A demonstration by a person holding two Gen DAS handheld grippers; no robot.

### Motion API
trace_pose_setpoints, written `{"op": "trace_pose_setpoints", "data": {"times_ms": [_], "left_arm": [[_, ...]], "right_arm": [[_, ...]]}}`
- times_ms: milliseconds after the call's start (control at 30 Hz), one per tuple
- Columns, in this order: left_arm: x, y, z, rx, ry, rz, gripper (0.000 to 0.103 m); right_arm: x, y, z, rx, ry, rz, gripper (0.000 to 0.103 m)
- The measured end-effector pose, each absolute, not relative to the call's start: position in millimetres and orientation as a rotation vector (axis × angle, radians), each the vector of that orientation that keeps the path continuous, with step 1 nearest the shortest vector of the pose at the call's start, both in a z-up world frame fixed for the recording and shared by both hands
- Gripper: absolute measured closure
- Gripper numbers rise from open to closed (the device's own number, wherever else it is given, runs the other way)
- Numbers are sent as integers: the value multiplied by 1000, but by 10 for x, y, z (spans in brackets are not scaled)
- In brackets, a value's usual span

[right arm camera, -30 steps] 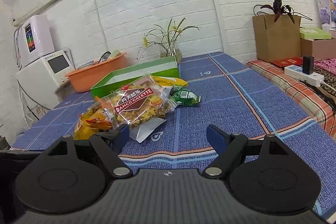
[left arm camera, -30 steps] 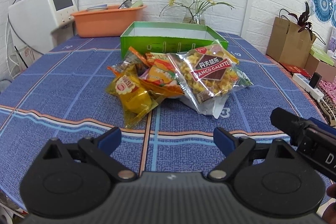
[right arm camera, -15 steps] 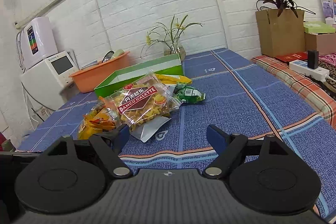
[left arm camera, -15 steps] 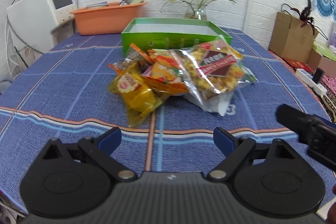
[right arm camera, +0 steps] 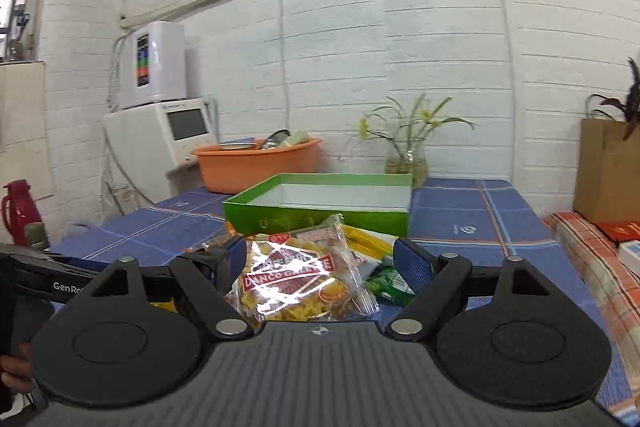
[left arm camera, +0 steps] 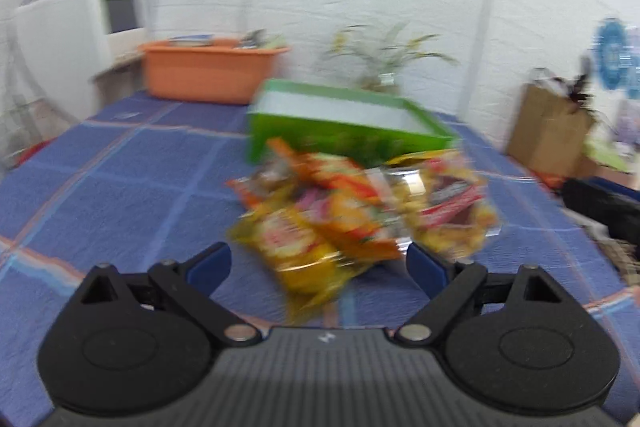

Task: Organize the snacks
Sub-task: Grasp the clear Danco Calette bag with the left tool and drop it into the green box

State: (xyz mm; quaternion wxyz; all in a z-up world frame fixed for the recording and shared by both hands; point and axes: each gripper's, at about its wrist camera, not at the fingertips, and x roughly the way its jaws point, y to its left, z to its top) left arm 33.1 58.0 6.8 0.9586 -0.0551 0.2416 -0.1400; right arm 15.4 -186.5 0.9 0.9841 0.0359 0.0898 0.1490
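Moved: both grippers closer to the snack pile than a second ago
Left gripper (left arm camera: 318, 261): jaws wide apart, holding nothing, yellow snack bag (left arm camera: 298, 247) just ahead between the tips
Right gripper (right arm camera: 320, 265): spread open too, Danco Galette bag (right arm camera: 300, 277) right in front
Green box (right arm camera: 320, 205): on the desk (right arm camera: 472, 219) just behind the pile, looks empty
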Motion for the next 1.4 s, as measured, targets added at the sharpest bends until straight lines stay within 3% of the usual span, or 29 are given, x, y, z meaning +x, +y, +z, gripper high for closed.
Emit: {"op": "trace_pose_setpoints", "data": {"times_ms": [167, 433, 533, 567, 600, 700, 733, 800, 1133, 1400], "left_arm": [[617, 267, 64, -102, 468, -481, 15], [1091, 36, -55, -6, 539, -536, 15], [1198, 43, -87, -33, 568, -602, 15], [1219, 72, -103, -59, 568, -632, 15], [1211, 74, -110, -75, 568, -632, 15], [1192, 115, -102, -104, 555, -634, 23], [1190, 141, -89, -122, 555, -633, 36], [1183, 214, -51, -151, 552, -621, 56], [1040, 513, 355, -176, 447, -634, 58], [1749, 483, 701, -115, 382, -564, 56]], "right_arm": [[462, -2002, -79, 148, 198, 350, 0], [1033, -2170, -427, 405, 448, 406, 0], [1081, -2178, -483, 443, 457, 427, 0], [1069, -2176, -471, 437, 446, 478, 27], [1043, -2155, -449, 424, 441, 511, 47], [953, -2075, -403, 342, 446, 523, 59], [932, -2074, -403, 325, 450, 524, 64], [871, -2086, -393, 327, 450, 522, 67], [871, -1954, -83, 283, 326, 581, 69], [1655, -1887, 129, 319, 268, 600, 69]]}}
